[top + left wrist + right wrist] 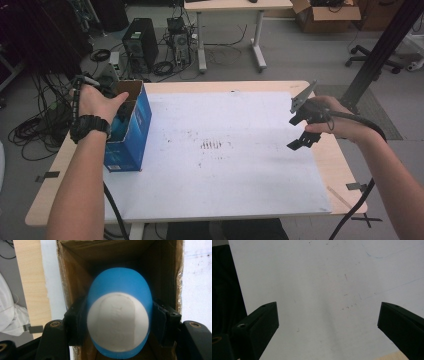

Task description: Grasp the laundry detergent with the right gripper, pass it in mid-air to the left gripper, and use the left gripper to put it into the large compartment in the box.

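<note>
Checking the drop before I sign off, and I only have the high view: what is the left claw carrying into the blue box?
Observer: A blue object with a white face, clamped between the left claw's jaws.
Operator: Is it inside the box yet?
Observer: It hangs over the open top of the blue box, brown cardboard walls on both sides.
Operator: And the right claw?
Observer: The right claw is open, nothing between its jaws, over the white sheet.

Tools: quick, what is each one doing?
Left tool: shut on the blue cup, over the open box.
Right tool: open, holding nothing.
</note>
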`<state>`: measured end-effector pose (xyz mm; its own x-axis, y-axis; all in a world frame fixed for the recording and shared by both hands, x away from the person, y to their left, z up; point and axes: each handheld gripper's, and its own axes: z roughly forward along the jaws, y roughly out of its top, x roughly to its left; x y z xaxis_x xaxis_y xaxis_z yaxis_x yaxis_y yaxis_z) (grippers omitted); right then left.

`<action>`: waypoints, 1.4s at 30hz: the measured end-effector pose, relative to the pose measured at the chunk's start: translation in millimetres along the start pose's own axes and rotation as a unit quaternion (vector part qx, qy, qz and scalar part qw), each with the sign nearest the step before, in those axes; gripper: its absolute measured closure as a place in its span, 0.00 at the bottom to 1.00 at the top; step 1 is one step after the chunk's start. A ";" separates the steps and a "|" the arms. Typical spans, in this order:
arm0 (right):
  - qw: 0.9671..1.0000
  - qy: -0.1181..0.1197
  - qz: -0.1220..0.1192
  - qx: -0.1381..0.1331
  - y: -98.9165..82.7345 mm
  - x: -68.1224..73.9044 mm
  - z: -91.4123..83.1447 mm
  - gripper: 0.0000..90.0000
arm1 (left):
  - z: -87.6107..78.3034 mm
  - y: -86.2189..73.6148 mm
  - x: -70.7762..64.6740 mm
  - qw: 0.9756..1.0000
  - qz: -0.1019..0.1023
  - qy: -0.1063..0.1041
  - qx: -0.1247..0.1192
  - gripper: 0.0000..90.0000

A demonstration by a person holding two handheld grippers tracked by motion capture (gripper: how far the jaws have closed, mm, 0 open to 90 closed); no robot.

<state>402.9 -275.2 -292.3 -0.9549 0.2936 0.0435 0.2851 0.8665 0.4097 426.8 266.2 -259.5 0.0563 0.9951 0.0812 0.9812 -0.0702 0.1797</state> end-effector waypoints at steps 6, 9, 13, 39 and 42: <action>1.000 0.001 0.000 0.001 -1.4 0.6 0.2 0.04 | 3.6 -0.2 -0.9 1.000 0.003 0.001 0.003 0.42; 1.000 0.002 0.000 0.000 -2.2 0.9 0.0 0.04 | 5.0 -0.3 -1.0 1.000 0.004 0.001 0.005 0.42; 1.000 0.004 0.001 0.000 -3.4 1.2 0.7 0.04 | 6.4 -0.6 -0.6 1.000 0.006 0.001 0.007 0.42; 1.000 0.010 0.001 0.003 -8.8 3.4 2.8 0.04 | 8.6 0.0 -2.2 1.000 0.013 0.001 0.013 0.42; 1.000 0.010 -0.001 0.002 -8.7 3.5 2.7 0.04 | 8.3 -0.1 -2.8 1.000 0.015 0.000 0.012 0.42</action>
<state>397.3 -280.7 -298.2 -0.9568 0.2841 0.0622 0.2844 0.8688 0.4053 428.1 264.0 -267.9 0.0867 0.9925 0.0857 0.9831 -0.0991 0.1537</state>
